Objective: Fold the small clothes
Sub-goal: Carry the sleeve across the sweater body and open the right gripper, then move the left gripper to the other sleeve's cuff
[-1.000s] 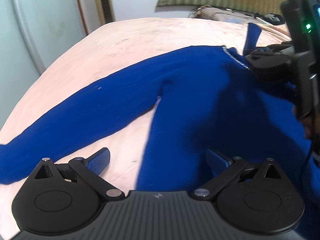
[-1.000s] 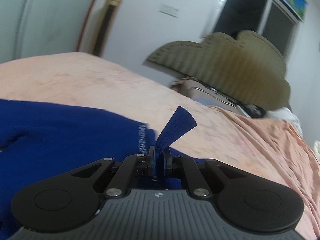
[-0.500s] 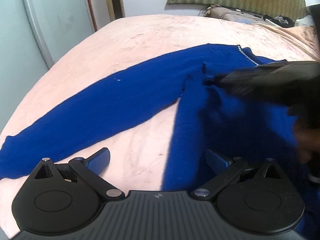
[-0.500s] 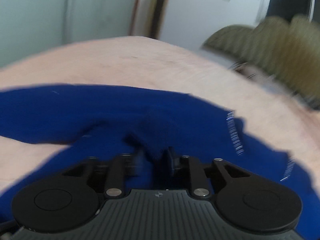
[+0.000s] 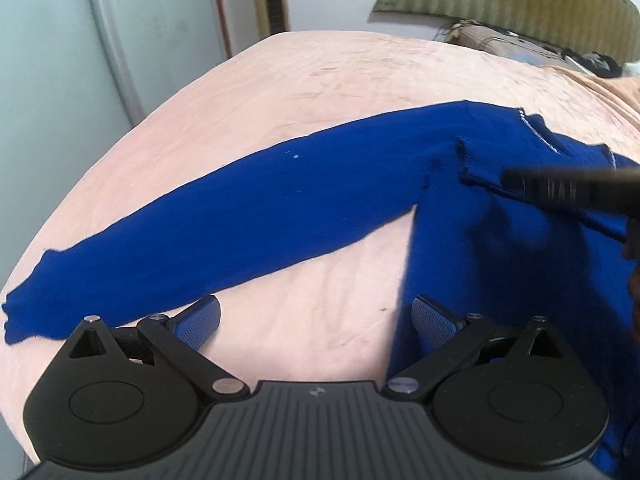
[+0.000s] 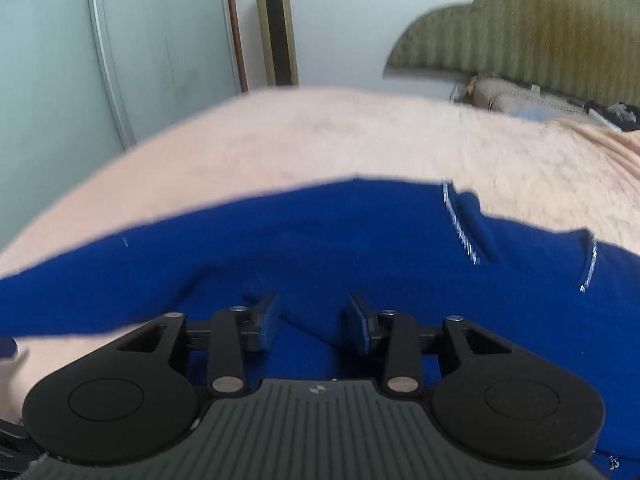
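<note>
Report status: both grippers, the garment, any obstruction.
Left gripper open, empty. Right gripper open over blue sweater, one sleeve folded across body, other sleeve outstretched on bed. Nothing in the way.

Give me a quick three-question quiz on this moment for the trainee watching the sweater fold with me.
1. True or false: the left hand-held gripper is clamped on the blue sweater.
2. Multiple choice: the long sleeve in the left wrist view lies A) rolled into a ball, B) stretched flat across the bedspread, C) hanging off the headboard.
3. Fill in: the right hand-held gripper hovers over the sweater with its jaws ____.

Key: 1 false, it is open and holds nothing. 2 B. 3 open.
</note>
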Motion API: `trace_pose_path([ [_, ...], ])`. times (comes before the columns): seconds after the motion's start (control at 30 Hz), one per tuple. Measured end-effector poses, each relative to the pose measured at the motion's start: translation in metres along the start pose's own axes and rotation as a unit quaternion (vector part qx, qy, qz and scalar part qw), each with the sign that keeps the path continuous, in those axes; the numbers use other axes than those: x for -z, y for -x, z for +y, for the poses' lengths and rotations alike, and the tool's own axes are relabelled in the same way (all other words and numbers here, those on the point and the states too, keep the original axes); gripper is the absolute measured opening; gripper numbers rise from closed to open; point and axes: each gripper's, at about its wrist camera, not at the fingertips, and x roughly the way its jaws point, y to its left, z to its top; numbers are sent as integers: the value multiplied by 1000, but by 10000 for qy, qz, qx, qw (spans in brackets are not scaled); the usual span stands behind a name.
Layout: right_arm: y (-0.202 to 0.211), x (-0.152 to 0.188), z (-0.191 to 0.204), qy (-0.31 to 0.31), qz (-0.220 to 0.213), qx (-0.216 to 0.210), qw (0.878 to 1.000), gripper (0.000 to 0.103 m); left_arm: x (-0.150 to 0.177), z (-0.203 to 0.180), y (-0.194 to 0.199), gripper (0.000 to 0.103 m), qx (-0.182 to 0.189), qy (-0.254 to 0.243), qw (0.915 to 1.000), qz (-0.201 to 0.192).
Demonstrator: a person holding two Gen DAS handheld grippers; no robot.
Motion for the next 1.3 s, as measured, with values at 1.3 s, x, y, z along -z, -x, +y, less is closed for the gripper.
trace_pose_path([
  [1.3,154,92,-69,-562,-428,344,9969,89,51,189,20,102,-540,3366,9389,-476],
])
